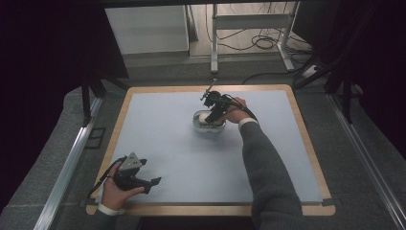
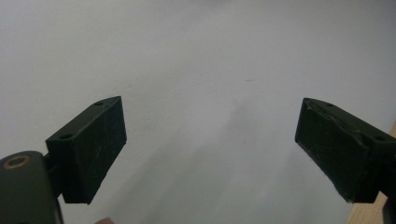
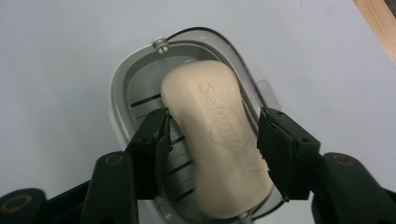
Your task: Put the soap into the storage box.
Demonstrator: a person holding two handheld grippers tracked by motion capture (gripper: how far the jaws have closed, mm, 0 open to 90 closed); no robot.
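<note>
Right tongs [image 3: 212, 135]: spread astride the soap bar [image 3: 217, 140], jaws beside its 2 long sides, apparently not quite gripping.
Left tongs [image 2: 210, 154]: spread wide, empty, low over the bare tabletop [image 2: 187, 56].
Technique: close squarely at mid-length; soap likely slips.
Soap: cream, rounded, embossed lettering.
Location: in the slotted soap dish [image 3: 140, 93], mid-tabletop.

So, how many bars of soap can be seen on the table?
1. The soap bar lies in the soap dish near the table's far middle, between the jaws of the right gripper.
</note>
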